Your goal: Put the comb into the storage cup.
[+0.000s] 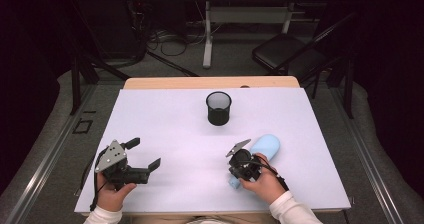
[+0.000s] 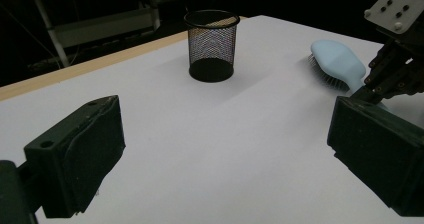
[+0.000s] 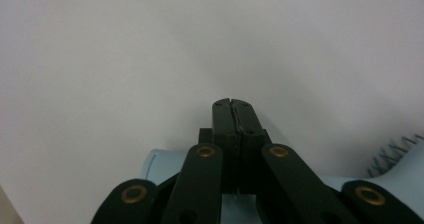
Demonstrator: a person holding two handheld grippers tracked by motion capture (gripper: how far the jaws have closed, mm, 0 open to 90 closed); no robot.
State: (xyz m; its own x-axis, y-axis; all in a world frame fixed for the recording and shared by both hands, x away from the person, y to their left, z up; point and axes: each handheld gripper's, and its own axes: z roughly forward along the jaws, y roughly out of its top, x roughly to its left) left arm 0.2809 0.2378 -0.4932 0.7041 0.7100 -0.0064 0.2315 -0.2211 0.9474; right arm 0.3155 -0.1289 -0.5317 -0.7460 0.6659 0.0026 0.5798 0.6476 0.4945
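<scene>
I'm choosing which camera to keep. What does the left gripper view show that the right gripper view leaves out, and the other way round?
The left gripper view gives the black mesh cup upright on the white table, the left gripper with jaws wide open, and the hairbrush head lying bristles down. The right gripper view gives the right gripper close up, jaws shut together with nothing between them, above the brush handle. Shared: the light-blue hairbrush and the white table.
</scene>
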